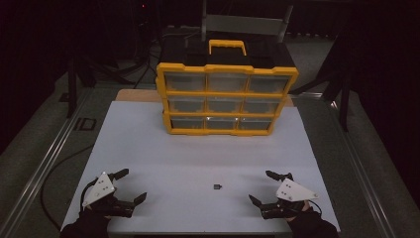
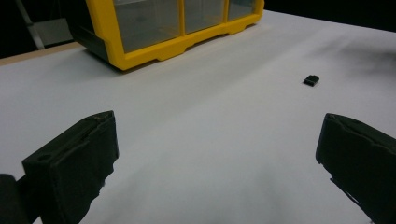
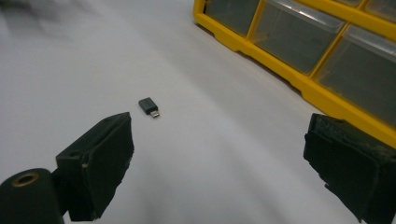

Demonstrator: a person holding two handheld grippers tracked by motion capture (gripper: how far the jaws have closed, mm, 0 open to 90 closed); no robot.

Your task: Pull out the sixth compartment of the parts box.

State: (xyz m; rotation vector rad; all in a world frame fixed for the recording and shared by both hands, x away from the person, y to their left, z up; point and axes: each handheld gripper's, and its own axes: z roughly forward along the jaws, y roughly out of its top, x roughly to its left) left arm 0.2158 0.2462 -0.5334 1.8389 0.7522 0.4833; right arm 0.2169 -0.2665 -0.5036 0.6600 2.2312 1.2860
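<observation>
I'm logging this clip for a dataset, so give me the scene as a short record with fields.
surface: white tabletop
small item: black USB adapter, lying flat, metal plug showing
storage: yellow drawer organiser, nine clear drawers, all shut, at the far side
left gripper: open, near the table's front left, holding nothing
right gripper: open, at front right, holding nothing
adapter position: between the grippers, nearer the right one

A white table (image 1: 148, 148) stands in a dark room with grey floor (image 1: 29, 148).
</observation>
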